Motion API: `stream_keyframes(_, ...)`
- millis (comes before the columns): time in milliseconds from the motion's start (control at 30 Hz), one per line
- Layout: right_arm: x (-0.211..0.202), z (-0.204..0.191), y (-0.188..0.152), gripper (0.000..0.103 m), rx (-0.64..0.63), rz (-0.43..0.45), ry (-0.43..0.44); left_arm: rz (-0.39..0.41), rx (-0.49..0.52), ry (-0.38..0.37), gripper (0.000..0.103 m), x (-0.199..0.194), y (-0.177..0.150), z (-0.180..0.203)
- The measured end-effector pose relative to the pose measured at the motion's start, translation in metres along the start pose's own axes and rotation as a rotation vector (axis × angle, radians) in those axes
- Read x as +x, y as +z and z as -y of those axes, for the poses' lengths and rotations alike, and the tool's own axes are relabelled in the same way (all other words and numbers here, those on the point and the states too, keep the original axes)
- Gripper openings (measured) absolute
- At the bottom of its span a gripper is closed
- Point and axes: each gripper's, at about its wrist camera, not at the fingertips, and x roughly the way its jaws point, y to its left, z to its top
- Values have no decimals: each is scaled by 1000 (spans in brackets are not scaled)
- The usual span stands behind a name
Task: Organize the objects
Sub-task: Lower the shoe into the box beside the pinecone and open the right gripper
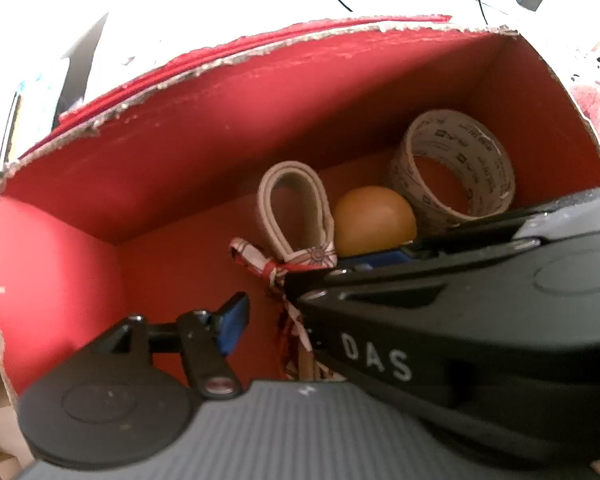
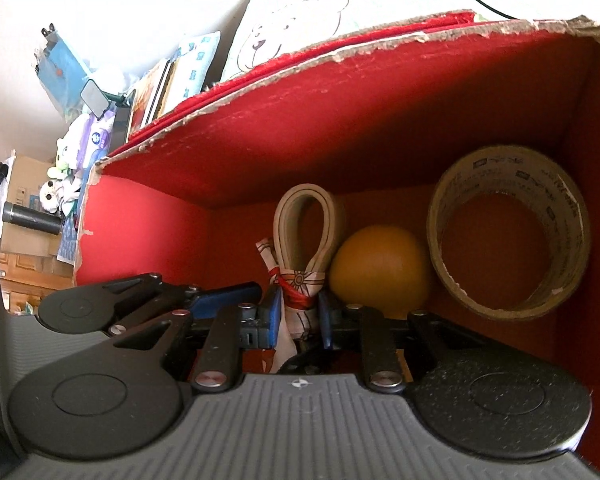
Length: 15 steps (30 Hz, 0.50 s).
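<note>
Behind the box the room is cluttered: a pale sheet printed with a cartoon bear (image 2: 296, 28), stacked books, soft toys, wooden cabinets, and black cables trailing over a bright white surface.

The red cardboard box (image 1: 204, 136) is the biggest thing here, matte inside, its top edges ragged and torn down to grey board. In the far right corner a roll of printed tape (image 1: 454, 168) stands on edge, a smooth beige ring. Just beside it sits a smooth orange ball (image 1: 374, 220), touching a flat cream cord loop (image 1: 296, 208) tied with a red-and-white patterned cloth.

The right gripper (image 2: 298, 320) has its blue-padded jaws clenched on the cloth-wrapped end of that loop. The left gripper (image 1: 300, 292) is inside the box too, jaws released and spread wide.
</note>
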Motion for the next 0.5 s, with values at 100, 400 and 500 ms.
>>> stream_keyframes(100, 1, 3, 0, 21, 4, 3, 5, 3, -3, 6, 68, -1, -3, 0)
stream_keyframes(400, -6, 23, 0, 26, 36, 26, 82, 13, -16, 29, 71, -5, -4, 9)
stream_keyframes(500, -8, 22, 0, 26, 28, 39, 73, 15, -20, 35, 71, -4, -4, 5)
